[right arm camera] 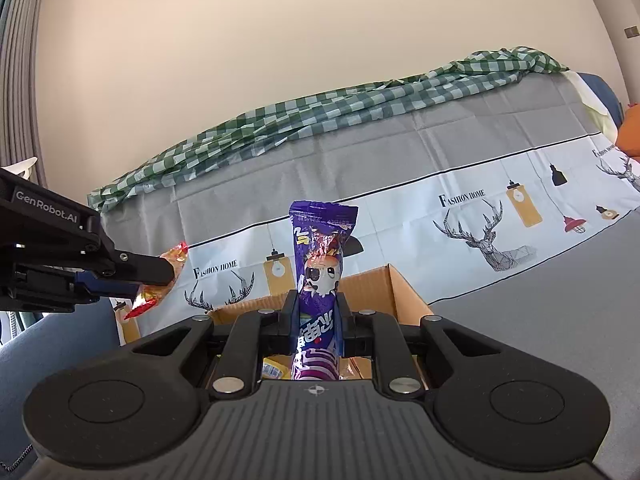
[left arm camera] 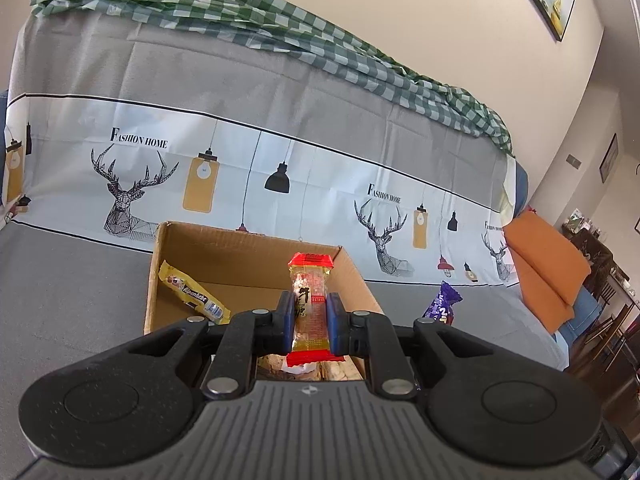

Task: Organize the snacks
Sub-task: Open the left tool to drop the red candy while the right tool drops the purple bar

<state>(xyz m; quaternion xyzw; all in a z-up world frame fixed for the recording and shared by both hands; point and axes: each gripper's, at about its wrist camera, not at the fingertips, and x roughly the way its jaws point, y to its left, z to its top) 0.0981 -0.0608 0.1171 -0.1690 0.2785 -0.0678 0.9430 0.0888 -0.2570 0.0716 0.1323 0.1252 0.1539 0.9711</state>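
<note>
The left tool (left arm camera: pixel 311 322) is clenched on a nougat bar (left arm camera: pixel 310 304) with a clear gold wrapper and red ends. The bar stands upright between the blue pads, its top end well above them and its bottom end just below. Seen from the right wrist, the same tool (right arm camera: pixel 170 270) comes in from the left, with the bar (right arm camera: pixel 160 280) tilted in its grip, to the left of the box.

The right tool (right arm camera: pixel 317 320) is clenched on a purple packet (right arm camera: pixel 320 276), which also stands upright, most of its length rising above the fingers and its lower end showing beneath them. From the left wrist the packet's top (left arm camera: pixel 442 304) shows just right of the box.

The landmark is an open cardboard box (left arm camera: pixel 256 256) resting on a grey sofa cover (left arm camera: pixel 72 300). Both tools hold their snacks over the near edge of the box. Inside the box, against its left wall, a yellow bar (left arm camera: pixel 194 300) leans at a slant. More snacks lie on the box floor beneath the left tool, partly hidden by it. Behind the box rises the sofa back, draped in a sheet printed with deer (left arm camera: pixel 132 196) and lamps, and a green checked cloth (left arm camera: pixel 248 16) lies along its top. An orange cushion (left arm camera: pixel 548 264) sits well to the right of the box.
</note>
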